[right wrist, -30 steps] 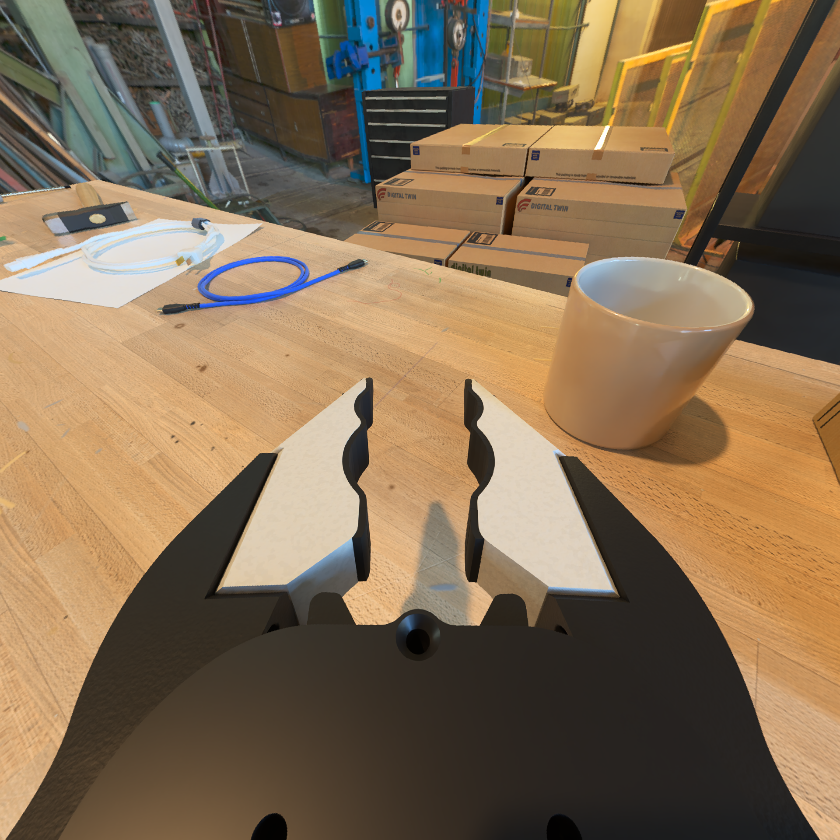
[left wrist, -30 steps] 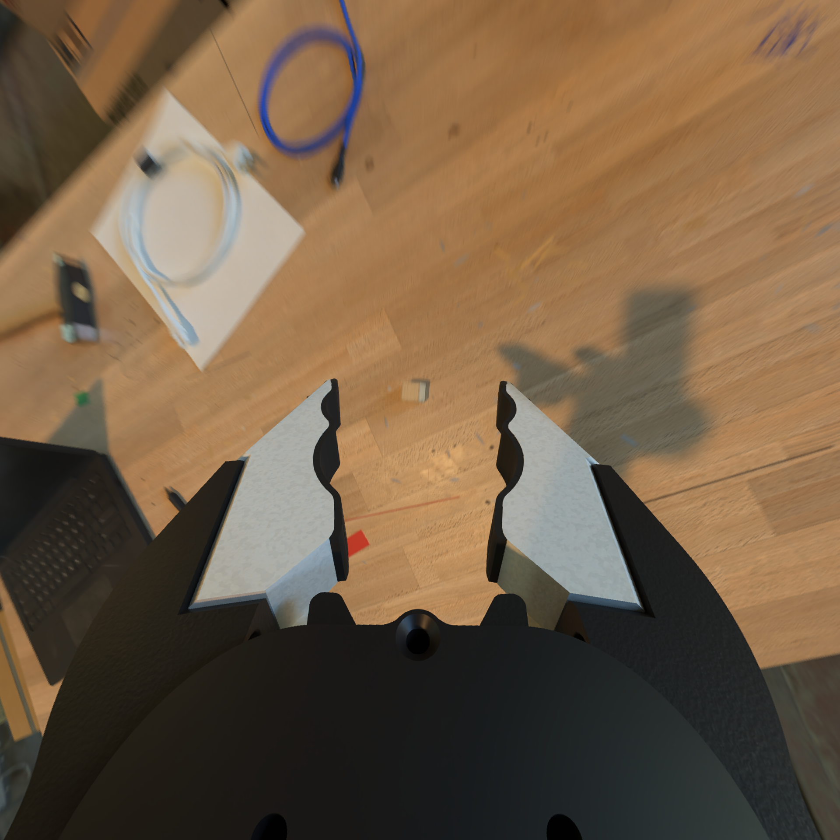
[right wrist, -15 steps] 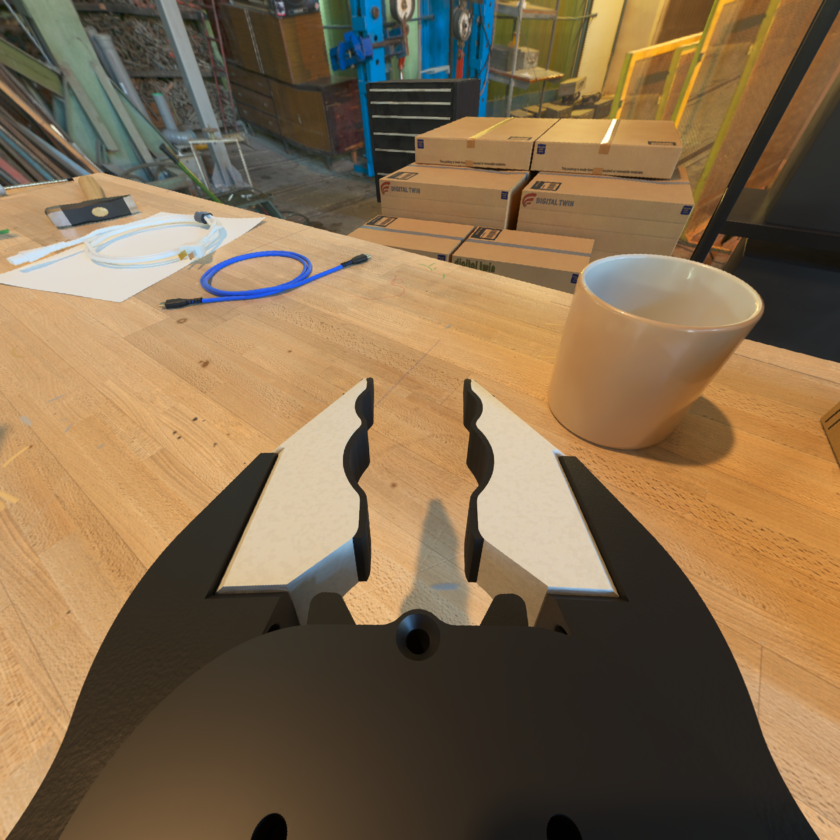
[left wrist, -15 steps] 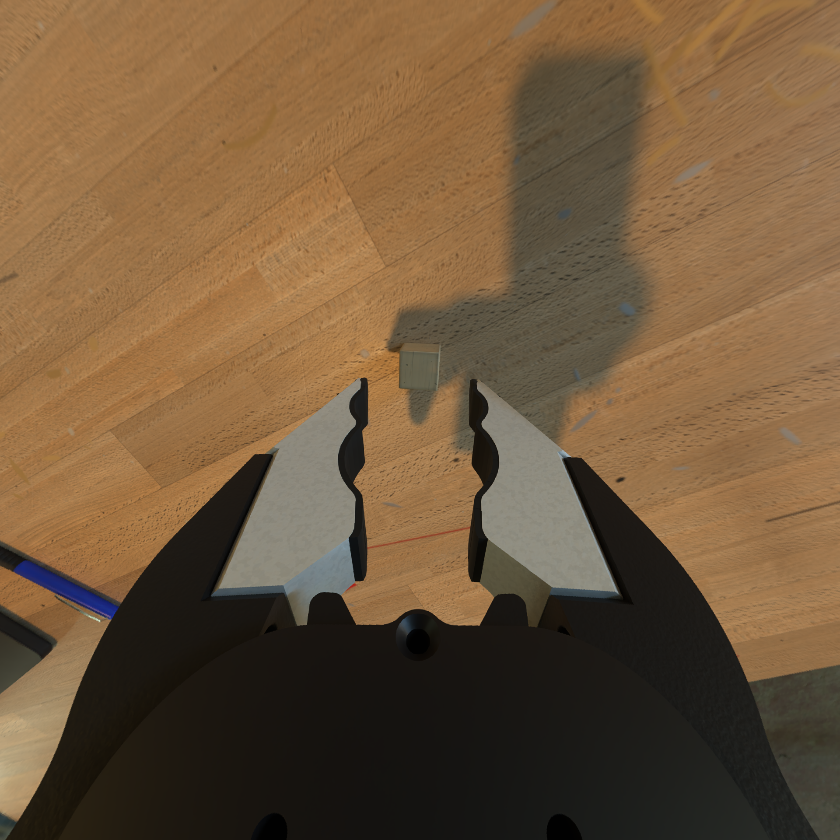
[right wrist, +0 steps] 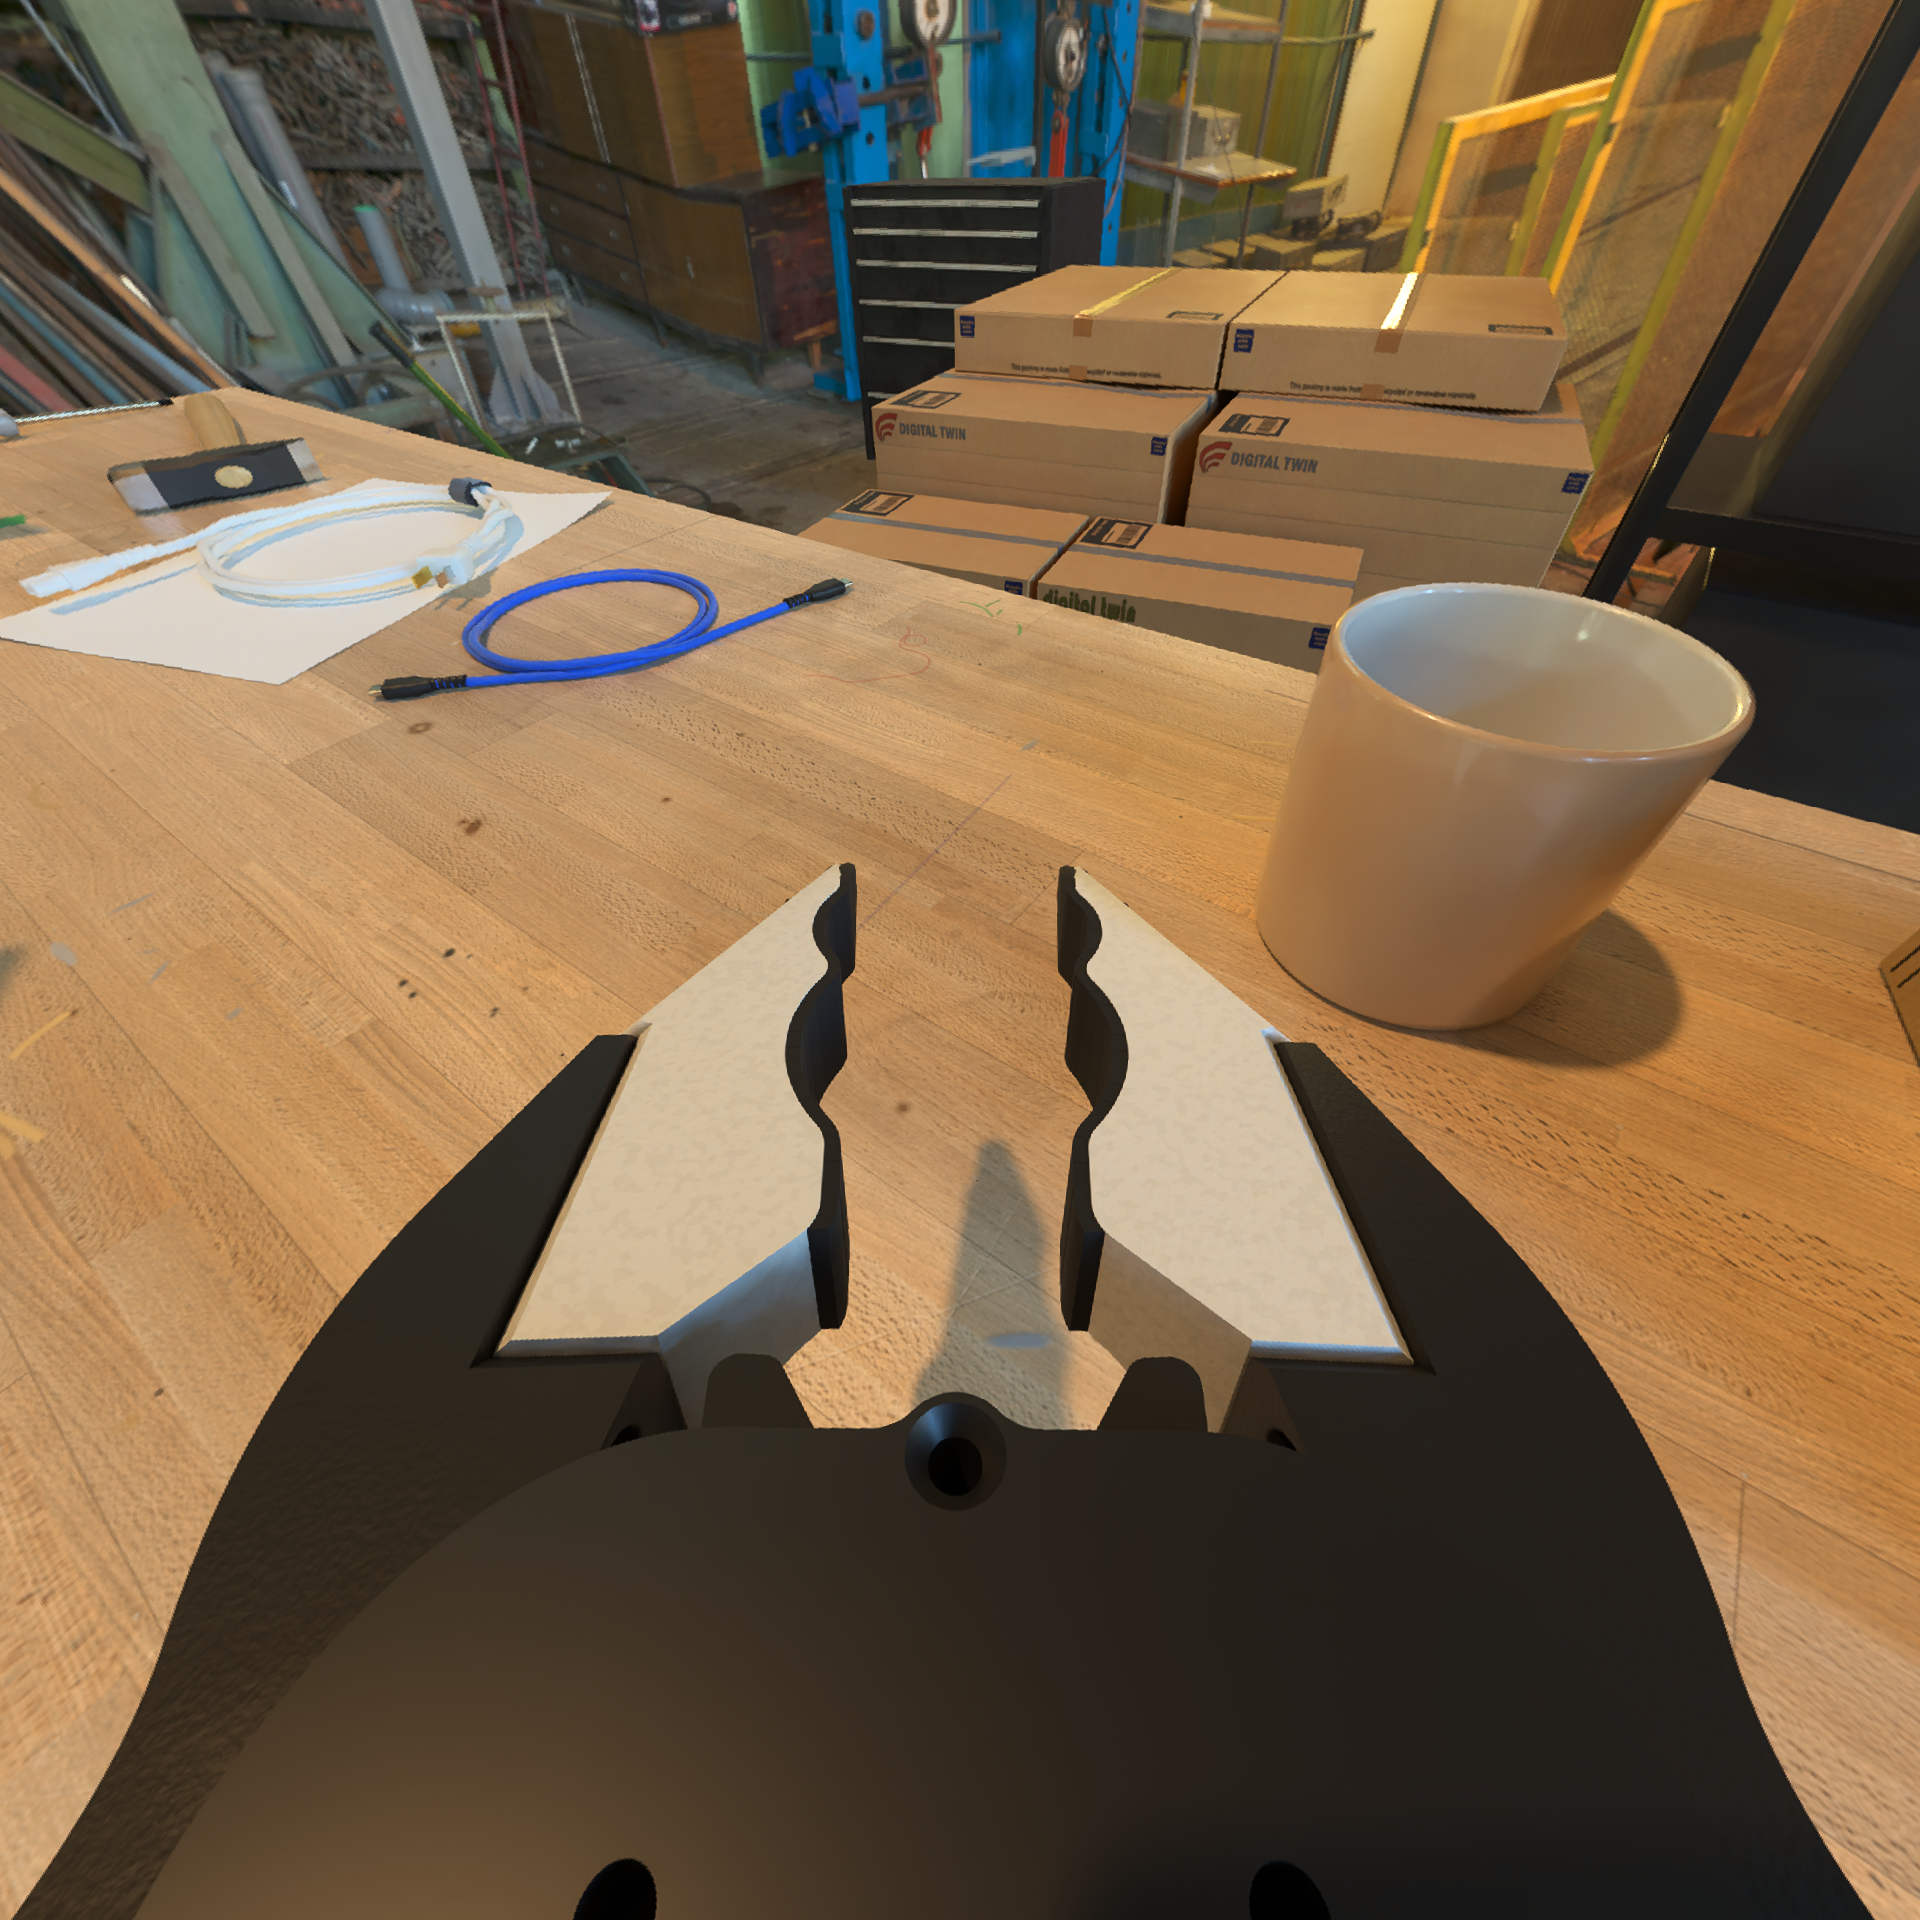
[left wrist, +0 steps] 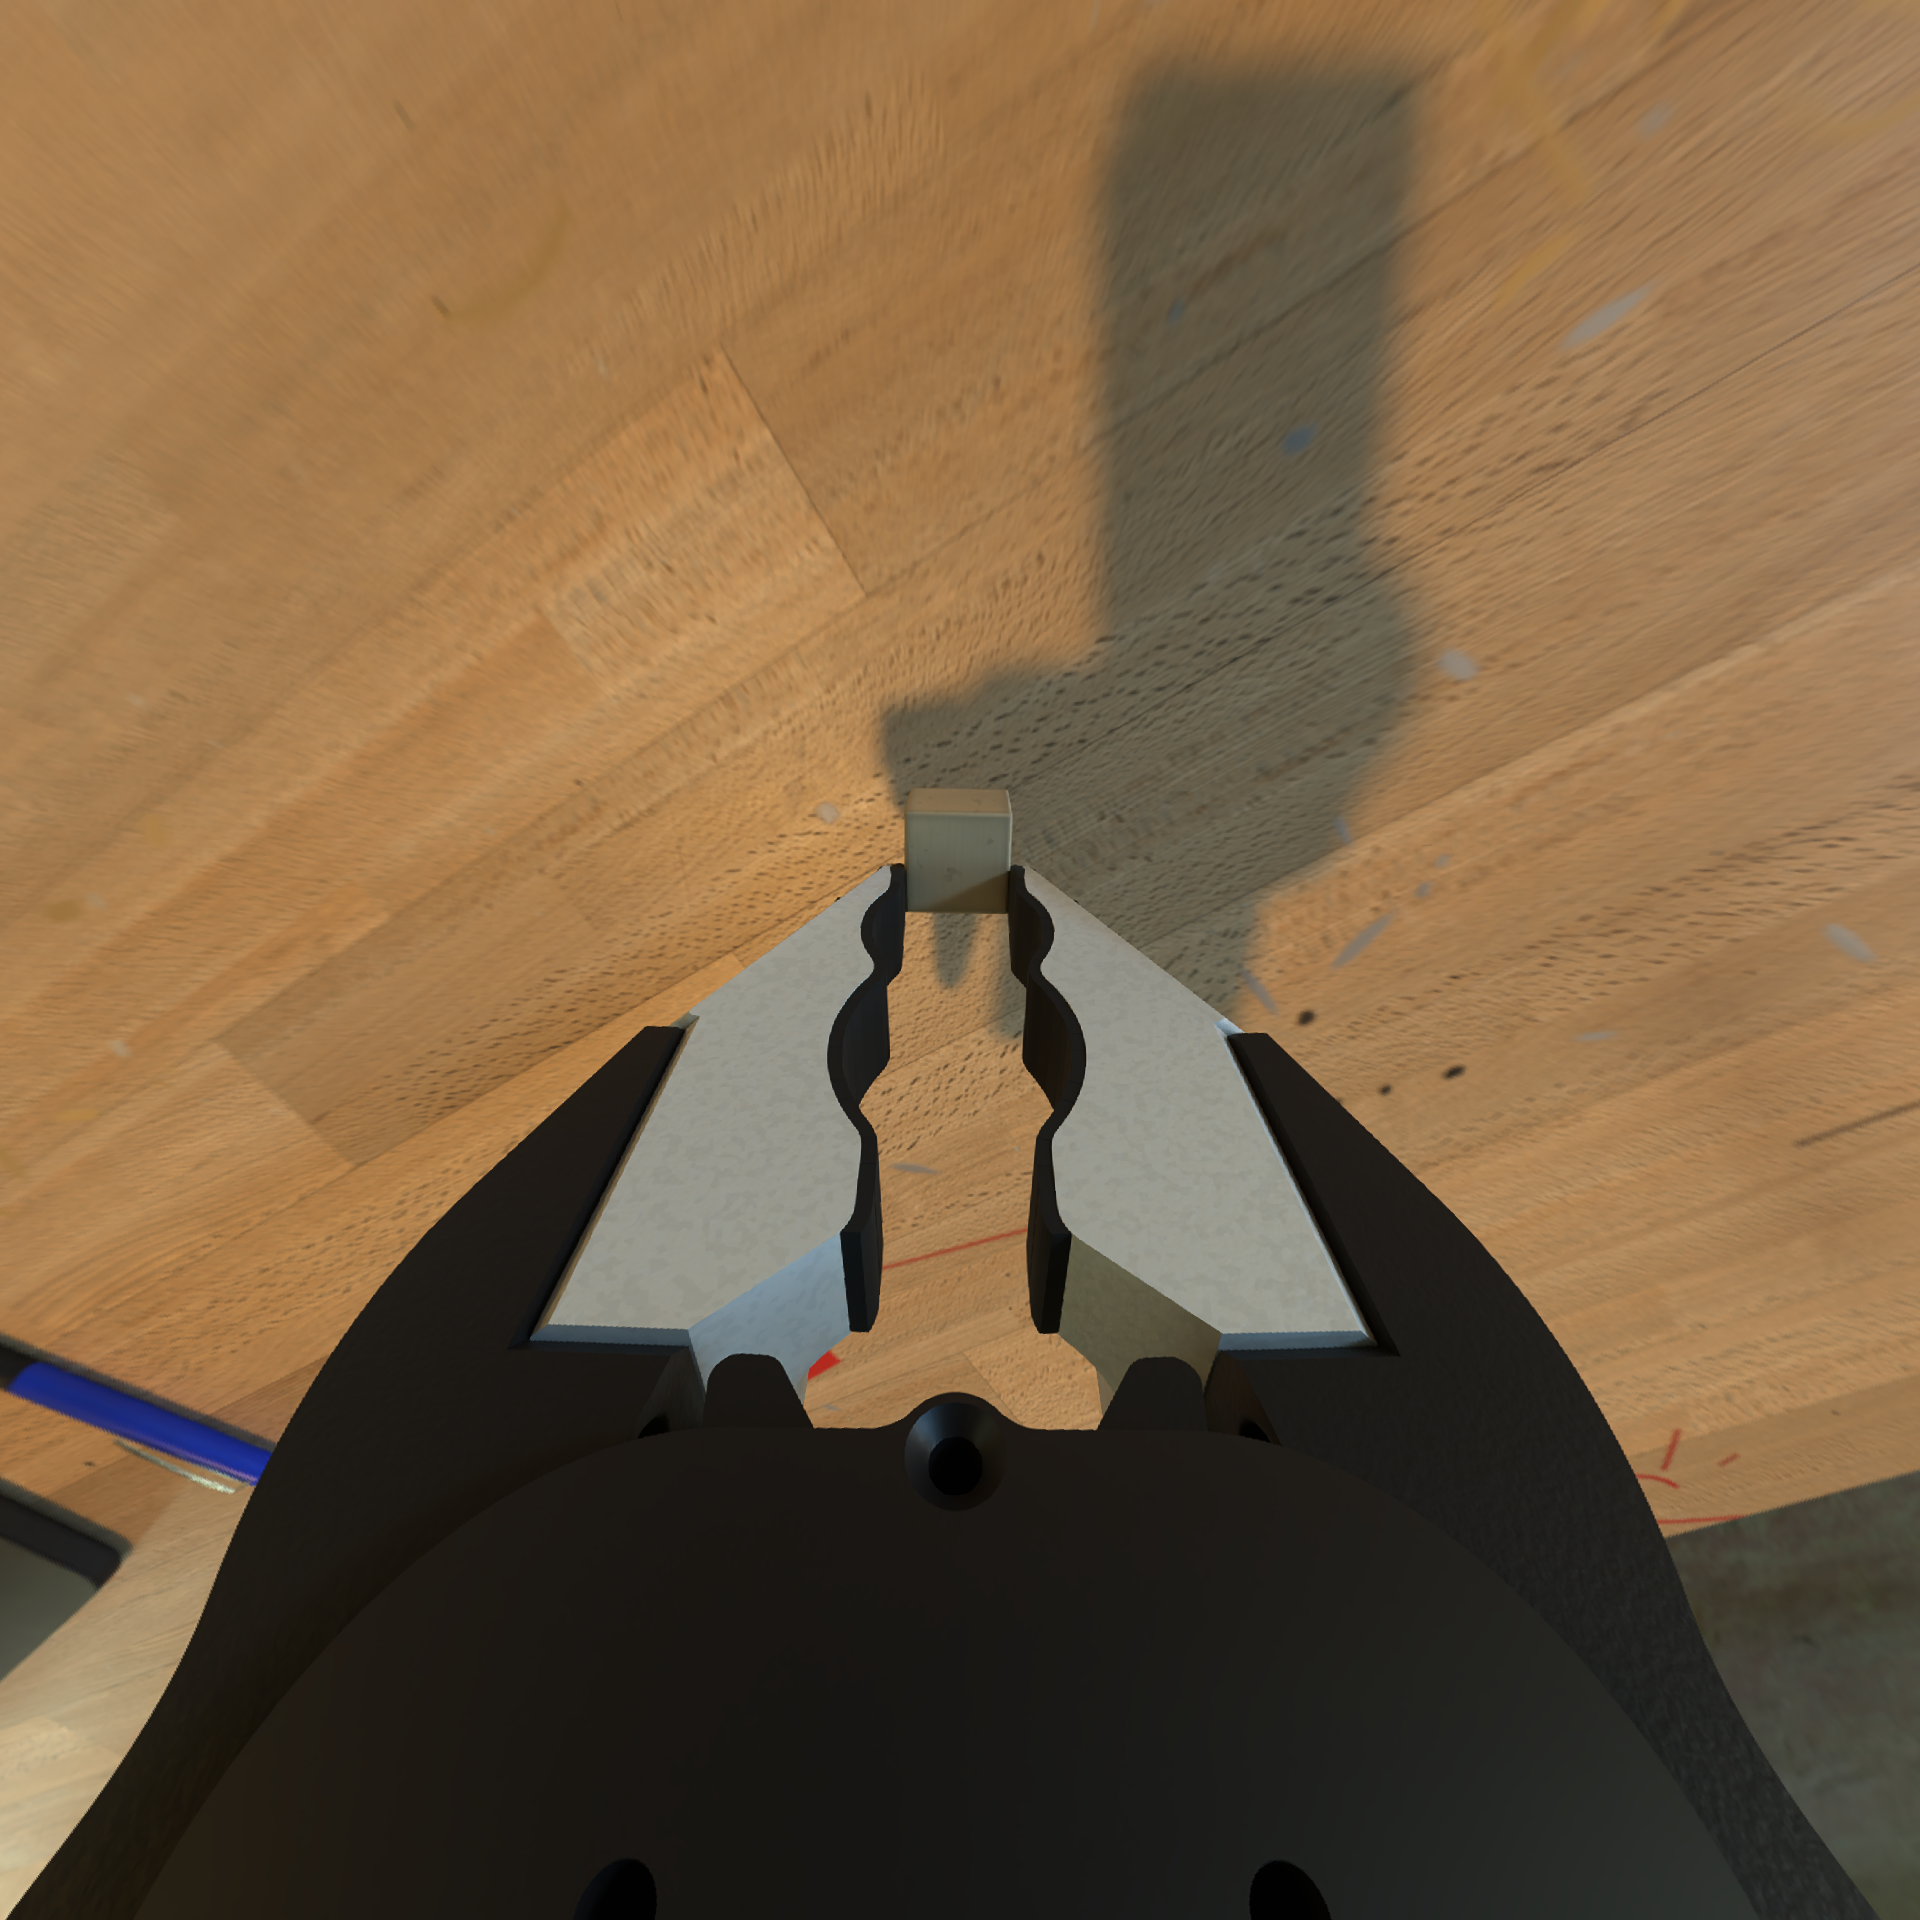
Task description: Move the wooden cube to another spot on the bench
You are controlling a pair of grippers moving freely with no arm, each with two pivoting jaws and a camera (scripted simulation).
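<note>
The wooden cube [left wrist: 957,860], previously ahead, is now clamped between the left gripper [left wrist: 957,883] tips; lifting can follow. The right gripper [right wrist: 956,883] is held apart, empty.

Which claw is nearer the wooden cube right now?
Left. The left claw has the wooden cube between its fingertips, apparently touching both. The right claw hangs open over bare bench beside a beige cup; no cube shows in its view.
</note>
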